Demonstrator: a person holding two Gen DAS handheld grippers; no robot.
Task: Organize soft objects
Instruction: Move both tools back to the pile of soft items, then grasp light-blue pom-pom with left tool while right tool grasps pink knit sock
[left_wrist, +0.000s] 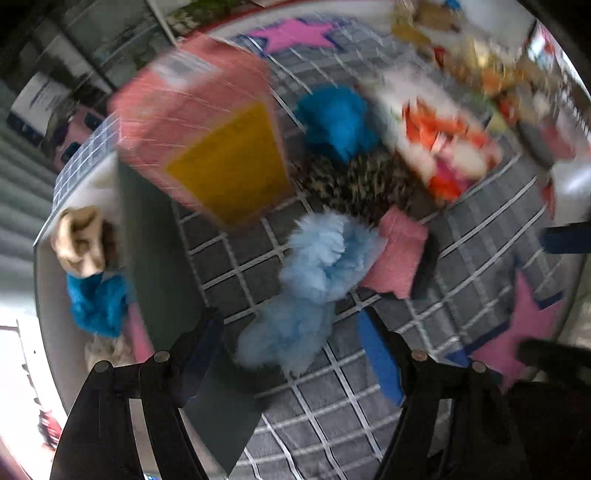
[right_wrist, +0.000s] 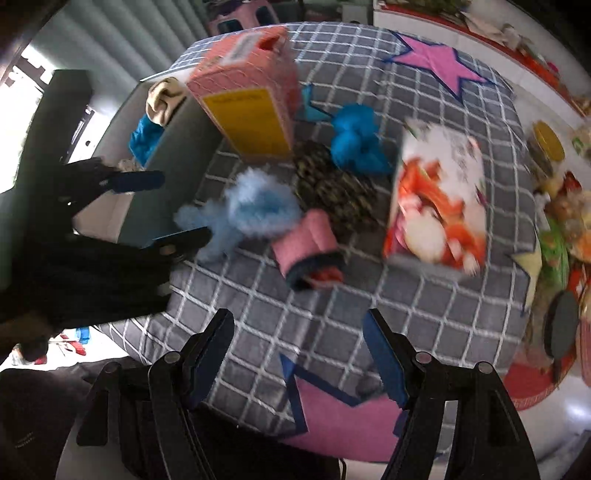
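The left claw (left_wrist: 295, 354) hangs spread and empty right above the light-blue fluffy toy (left_wrist: 314, 266), which lies just ahead of its tips on the grey checked cloth (left_wrist: 332, 424) over the counter. In the right wrist view that claw's pads sit at the toy's left end, so the left hand looks much the nearer. The right claw (right_wrist: 299, 354) is also spread, holding nothing, well back near the cloth's edge. The toy stretches roughly between the pads, toward the rolled pink cloth (right_wrist: 306, 240). The grey bin (right_wrist: 173, 147), already holding soft things, stands just beside.
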